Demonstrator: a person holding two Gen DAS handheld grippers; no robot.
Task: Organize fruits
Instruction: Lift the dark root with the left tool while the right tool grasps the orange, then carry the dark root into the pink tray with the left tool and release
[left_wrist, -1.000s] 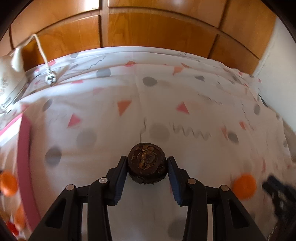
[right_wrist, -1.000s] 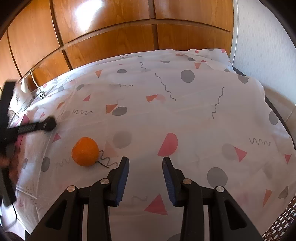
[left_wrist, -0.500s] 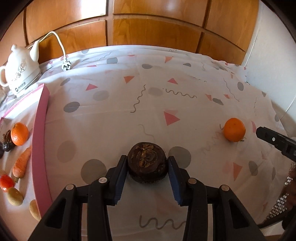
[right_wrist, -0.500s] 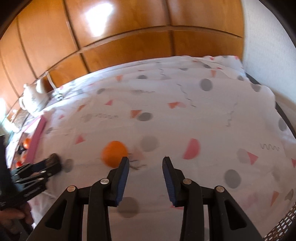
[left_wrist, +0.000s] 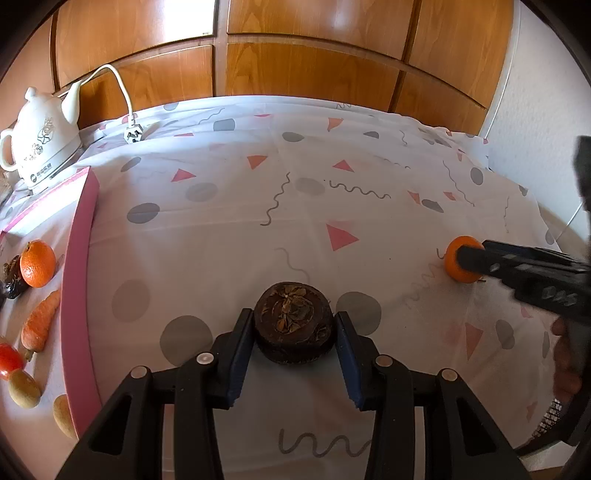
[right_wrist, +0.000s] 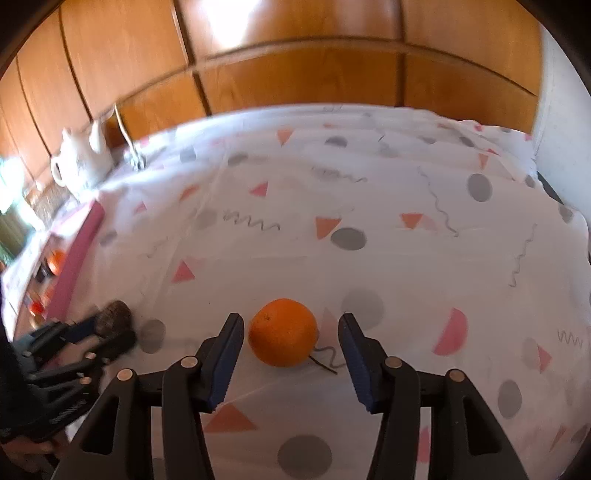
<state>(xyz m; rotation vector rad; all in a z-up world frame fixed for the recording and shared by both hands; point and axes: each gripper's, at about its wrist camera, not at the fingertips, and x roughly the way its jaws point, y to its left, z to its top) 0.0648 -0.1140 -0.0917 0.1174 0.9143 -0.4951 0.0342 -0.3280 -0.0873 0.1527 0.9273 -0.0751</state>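
Observation:
My left gripper (left_wrist: 293, 318) is shut on a dark brown round fruit (left_wrist: 291, 332), held just over the patterned tablecloth (left_wrist: 229, 236). In the right wrist view my right gripper (right_wrist: 291, 319) has its jaws opening, one on each side of an orange (right_wrist: 282, 332) that lies on the cloth. There is a gap between each pad and the orange. The left wrist view shows the same orange (left_wrist: 451, 266) at far right, partly behind a right gripper finger (left_wrist: 517, 264). The left gripper with the brown fruit (right_wrist: 114, 317) appears blurred at the left of the right wrist view.
A pink-edged mat (left_wrist: 75, 280) at the left holds another orange (left_wrist: 37, 263), a carrot (left_wrist: 40, 321), a tomato (left_wrist: 9, 360) and other produce. A white kettle (left_wrist: 40, 144) with its cord and plug (left_wrist: 133, 133) stands at the back left. Wooden panels (left_wrist: 314, 70) close the far side.
My right gripper swung left until the orange sat between its jaws, and the jaws widened. My left gripper moved with the brown fruit early on, bringing the pink mat into view, then held still.

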